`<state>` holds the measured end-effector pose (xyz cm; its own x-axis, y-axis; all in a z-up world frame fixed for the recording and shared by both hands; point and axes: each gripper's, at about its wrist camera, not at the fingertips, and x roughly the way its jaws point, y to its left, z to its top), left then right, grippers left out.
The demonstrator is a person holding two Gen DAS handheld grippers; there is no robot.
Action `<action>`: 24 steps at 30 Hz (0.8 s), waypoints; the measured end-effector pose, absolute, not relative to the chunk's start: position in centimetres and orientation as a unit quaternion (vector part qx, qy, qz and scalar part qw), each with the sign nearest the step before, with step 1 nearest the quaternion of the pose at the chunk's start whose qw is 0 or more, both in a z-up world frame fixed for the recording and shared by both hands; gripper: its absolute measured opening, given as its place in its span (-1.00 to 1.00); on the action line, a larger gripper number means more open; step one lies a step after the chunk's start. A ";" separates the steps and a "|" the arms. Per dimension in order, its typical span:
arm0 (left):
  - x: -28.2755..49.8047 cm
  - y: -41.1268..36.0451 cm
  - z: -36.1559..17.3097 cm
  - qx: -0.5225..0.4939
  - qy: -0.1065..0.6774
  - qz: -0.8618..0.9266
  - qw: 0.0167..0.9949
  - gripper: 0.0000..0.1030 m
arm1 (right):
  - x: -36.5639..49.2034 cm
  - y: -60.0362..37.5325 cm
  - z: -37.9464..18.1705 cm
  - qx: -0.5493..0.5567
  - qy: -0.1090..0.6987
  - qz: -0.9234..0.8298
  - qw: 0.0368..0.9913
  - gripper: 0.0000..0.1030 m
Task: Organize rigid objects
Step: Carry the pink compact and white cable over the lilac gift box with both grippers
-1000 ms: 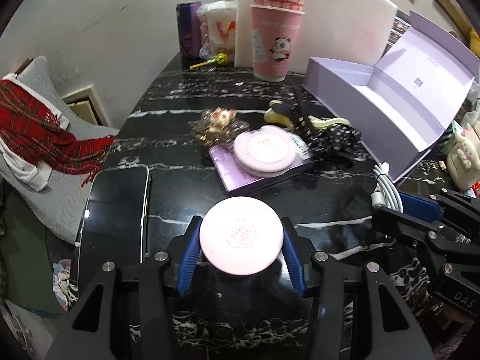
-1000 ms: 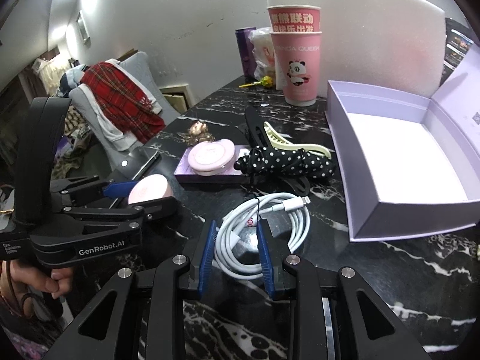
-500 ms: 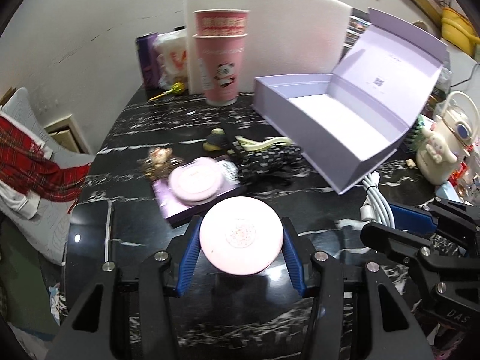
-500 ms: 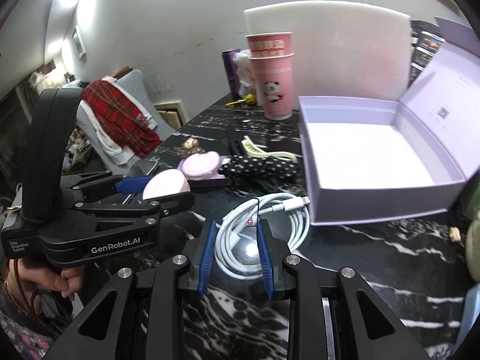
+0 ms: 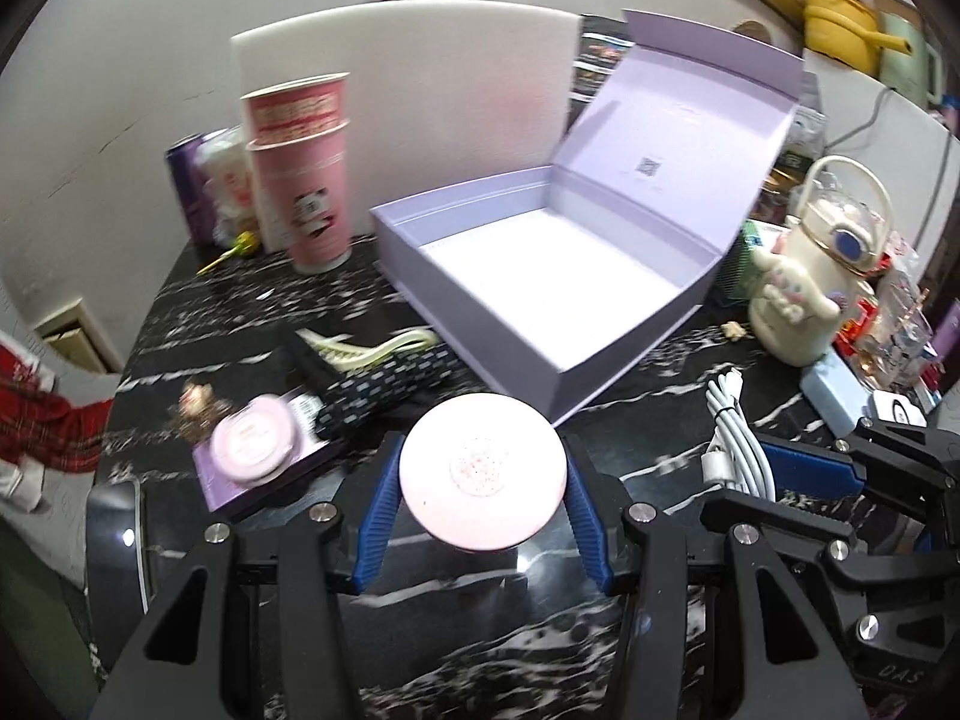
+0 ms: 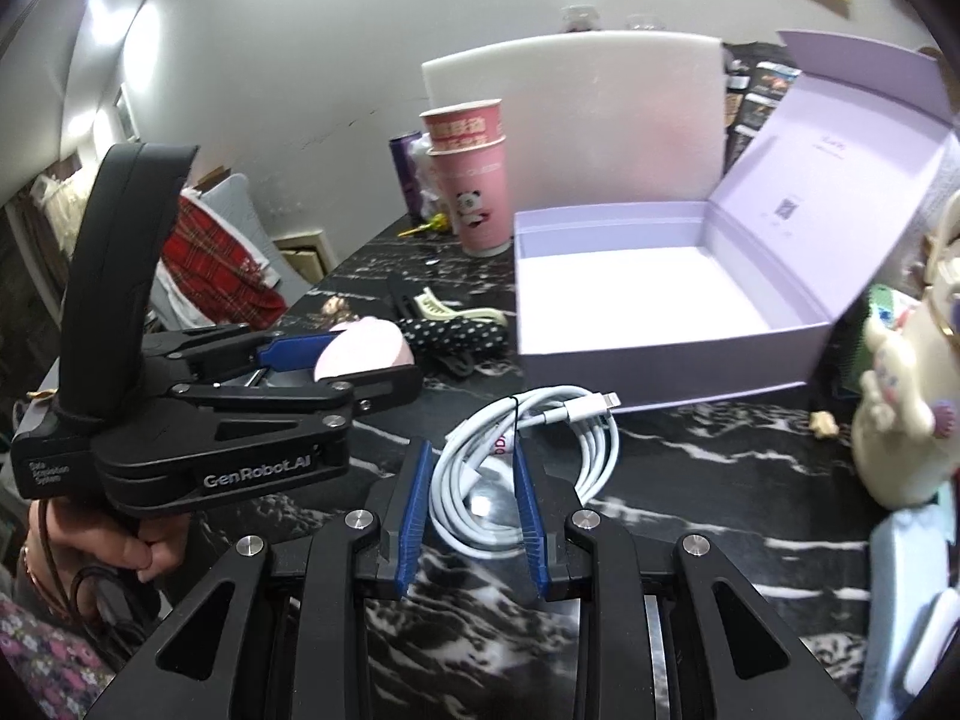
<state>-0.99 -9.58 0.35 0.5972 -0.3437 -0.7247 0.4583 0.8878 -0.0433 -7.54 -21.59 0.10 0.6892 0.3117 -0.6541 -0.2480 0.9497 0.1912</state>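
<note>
On the black marbled worktop (image 5: 630,396), the open lilac box (image 5: 540,276) lay just ahead of my left gripper (image 5: 480,498), clamped on the pink round compact (image 5: 483,471); my right gripper (image 6: 474,498) pinched the coiled white cable (image 6: 528,450).

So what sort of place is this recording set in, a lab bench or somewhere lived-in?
Probably a lived-in home, not a lab. A cluttered black marble table holds stacked pink paper cups and a cartoon-character bottle, and a red plaid cloth lies draped over a chair beside it.
</note>
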 end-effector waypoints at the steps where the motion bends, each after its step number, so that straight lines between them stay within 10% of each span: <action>1: -1.0 -10.1 0.5 0.076 0.387 -0.230 0.889 -0.02 | -7.8 -21.9 0.3 0.043 0.361 0.149 0.920 -0.46; 24: 2.1 -15.6 3.5 0.106 0.364 -0.265 0.886 -0.02 | -6.1 -27.2 2.4 0.059 0.330 0.140 0.932 -0.46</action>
<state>2.12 -15.60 3.50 0.5942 -0.3919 -0.7024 0.5470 0.8371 -0.0043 -6.10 -27.19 2.35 0.7423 0.3003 -0.5990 -0.2224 0.9537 0.2025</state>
